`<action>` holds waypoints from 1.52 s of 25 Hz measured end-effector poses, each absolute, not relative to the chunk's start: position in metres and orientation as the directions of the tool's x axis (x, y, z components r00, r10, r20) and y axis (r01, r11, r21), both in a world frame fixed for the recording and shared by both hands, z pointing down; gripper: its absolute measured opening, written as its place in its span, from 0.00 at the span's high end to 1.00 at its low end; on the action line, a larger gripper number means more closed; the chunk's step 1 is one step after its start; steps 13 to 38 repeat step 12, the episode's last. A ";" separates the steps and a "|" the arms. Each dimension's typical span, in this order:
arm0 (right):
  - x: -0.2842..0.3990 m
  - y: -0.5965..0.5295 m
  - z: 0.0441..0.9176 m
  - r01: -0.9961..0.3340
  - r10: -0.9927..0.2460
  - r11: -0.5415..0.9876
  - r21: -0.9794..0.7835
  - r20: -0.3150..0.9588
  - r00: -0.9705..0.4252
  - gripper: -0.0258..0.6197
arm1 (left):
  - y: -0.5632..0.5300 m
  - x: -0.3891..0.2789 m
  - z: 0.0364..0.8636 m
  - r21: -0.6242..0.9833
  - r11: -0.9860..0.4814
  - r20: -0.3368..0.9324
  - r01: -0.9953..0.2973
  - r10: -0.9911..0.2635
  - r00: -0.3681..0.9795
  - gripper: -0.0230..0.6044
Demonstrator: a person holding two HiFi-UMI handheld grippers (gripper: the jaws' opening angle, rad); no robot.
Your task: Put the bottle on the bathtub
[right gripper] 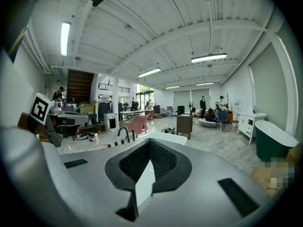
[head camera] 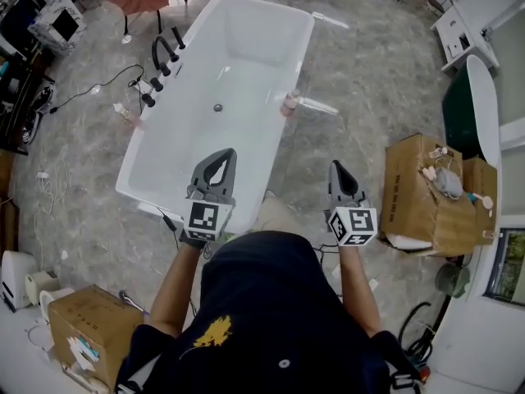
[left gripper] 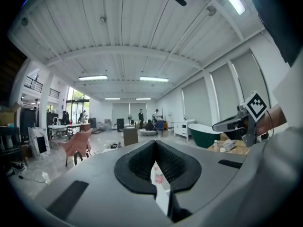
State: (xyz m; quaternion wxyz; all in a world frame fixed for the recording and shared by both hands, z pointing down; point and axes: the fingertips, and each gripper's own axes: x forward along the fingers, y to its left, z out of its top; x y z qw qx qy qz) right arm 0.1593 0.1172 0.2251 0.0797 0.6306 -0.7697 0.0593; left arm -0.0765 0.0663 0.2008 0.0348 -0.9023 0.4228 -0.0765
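Observation:
The white bathtub point(head camera: 246, 31) lies ahead of me on the grey floor. A small clear bottle with a pink label point(head camera: 289, 103) stands on its right rim. The same bottle point(left gripper: 158, 176) shows through the slit between the left jaws, well beyond them. My left gripper point(head camera: 223, 156) hovers over the tub's near end, shut and empty. My right gripper point(head camera: 337, 167) hangs over the floor to the right of the tub, also shut with nothing in it. In the right gripper view the tub point(right gripper: 165, 137) shows just past the closed jaws.
Black taps point(head camera: 164, 56) stand at the tub's left rim, with a small pinkish bottle point(head camera: 123, 112) and cables on the floor beside them. Cardboard boxes point(head camera: 426, 195) and a green tub point(head camera: 472, 113) are at the right. Another box point(head camera: 90, 327) sits at the lower left.

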 end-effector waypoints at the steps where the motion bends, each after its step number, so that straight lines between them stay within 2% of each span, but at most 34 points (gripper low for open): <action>1: 0.158 0.116 0.225 -0.980 -0.961 0.201 0.006 0.197 -0.196 0.96 | 0.069 -0.078 0.203 -0.128 -0.638 0.113 -0.759 -0.770 0.628 0.93; 12: 0.118 0.119 0.221 -0.963 -0.943 0.270 -0.013 0.196 -0.267 0.96 | 0.107 -0.098 0.216 -0.091 -0.628 0.148 -0.773 -0.776 0.614 0.93; 38: 0.118 0.119 0.221 -0.963 -0.943 0.270 -0.013 0.196 -0.267 0.96 | 0.107 -0.098 0.216 -0.091 -0.628 0.148 -0.773 -0.776 0.614 0.93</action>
